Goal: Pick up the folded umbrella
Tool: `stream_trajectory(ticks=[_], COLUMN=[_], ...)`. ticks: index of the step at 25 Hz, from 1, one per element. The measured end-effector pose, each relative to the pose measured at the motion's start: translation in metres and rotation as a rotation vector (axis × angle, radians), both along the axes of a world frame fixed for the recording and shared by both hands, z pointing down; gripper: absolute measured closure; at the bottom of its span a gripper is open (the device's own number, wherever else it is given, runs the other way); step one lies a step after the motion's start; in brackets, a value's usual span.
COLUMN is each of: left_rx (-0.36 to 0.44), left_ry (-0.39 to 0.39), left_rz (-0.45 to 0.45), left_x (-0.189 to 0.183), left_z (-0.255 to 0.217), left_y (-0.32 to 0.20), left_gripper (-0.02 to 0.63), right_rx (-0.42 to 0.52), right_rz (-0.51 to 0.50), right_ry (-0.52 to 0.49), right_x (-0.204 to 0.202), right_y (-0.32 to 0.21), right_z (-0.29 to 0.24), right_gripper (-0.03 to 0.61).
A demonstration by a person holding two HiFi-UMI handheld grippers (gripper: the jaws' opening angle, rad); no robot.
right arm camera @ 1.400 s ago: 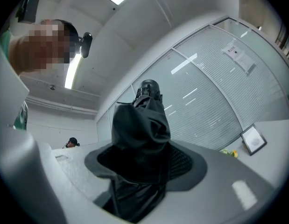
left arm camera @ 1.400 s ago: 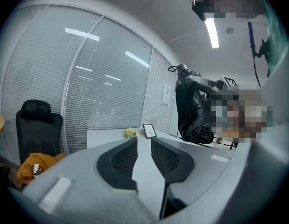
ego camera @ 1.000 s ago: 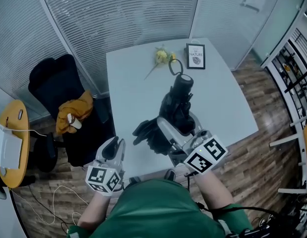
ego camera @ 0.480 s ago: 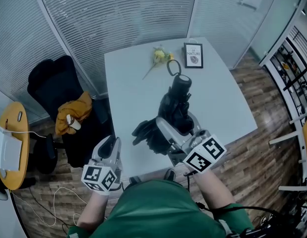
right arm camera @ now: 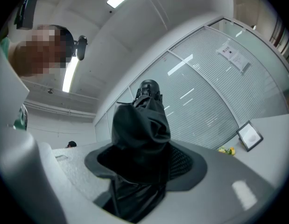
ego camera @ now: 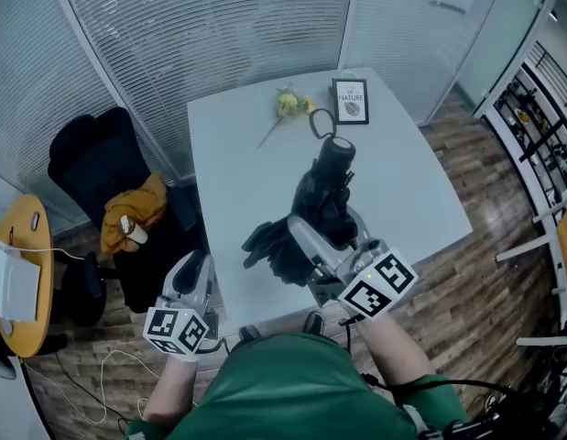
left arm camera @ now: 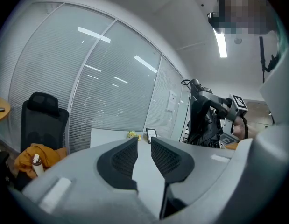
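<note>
The folded black umbrella (ego camera: 324, 200) hangs above the white table (ego camera: 237, 154), its handle end and strap loop pointing to the far side. My right gripper (ego camera: 306, 241) is shut on its loose fabric near the lower end. In the right gripper view the umbrella (right arm camera: 139, 139) fills the space between the jaws and rises straight ahead. My left gripper (ego camera: 193, 273) hovers off the table's near left corner with its jaws together and nothing held. In the left gripper view the pads (left arm camera: 123, 160) almost touch, and the umbrella (left arm camera: 200, 115) stands at the right.
A framed picture (ego camera: 350, 100) and a yellow flower (ego camera: 288, 105) lie at the table's far edge. A black office chair (ego camera: 95, 154) with an orange cloth (ego camera: 132, 214) stands left of the table. Further left is a round yellow side table (ego camera: 22, 273).
My left gripper has drifted left and back toward the person, away from the table's corner. The right gripper keeps its hold on the umbrella in about the same place.
</note>
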State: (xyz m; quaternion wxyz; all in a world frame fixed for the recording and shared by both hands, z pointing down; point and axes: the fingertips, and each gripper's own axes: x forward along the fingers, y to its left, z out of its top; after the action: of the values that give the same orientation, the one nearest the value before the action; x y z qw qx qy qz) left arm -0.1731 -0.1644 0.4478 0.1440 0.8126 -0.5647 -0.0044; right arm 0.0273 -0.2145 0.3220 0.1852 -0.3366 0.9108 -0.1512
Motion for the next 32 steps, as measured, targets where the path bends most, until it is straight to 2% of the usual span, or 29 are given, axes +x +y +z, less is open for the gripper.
stream_trajectory(ticks=[32], left_rx=[-0.035], left_ry=[0.015], left_rz=[-0.026], left_x=[-0.006], left_z=[0.009], left_y=[0.007], left_gripper=[0.517], right_rx=[-0.023], right_rz=[0.000], right_ry=[-0.060], right_x=[0.009], right_y=[0.004], right_z=[0.005], right_gripper=[0.304])
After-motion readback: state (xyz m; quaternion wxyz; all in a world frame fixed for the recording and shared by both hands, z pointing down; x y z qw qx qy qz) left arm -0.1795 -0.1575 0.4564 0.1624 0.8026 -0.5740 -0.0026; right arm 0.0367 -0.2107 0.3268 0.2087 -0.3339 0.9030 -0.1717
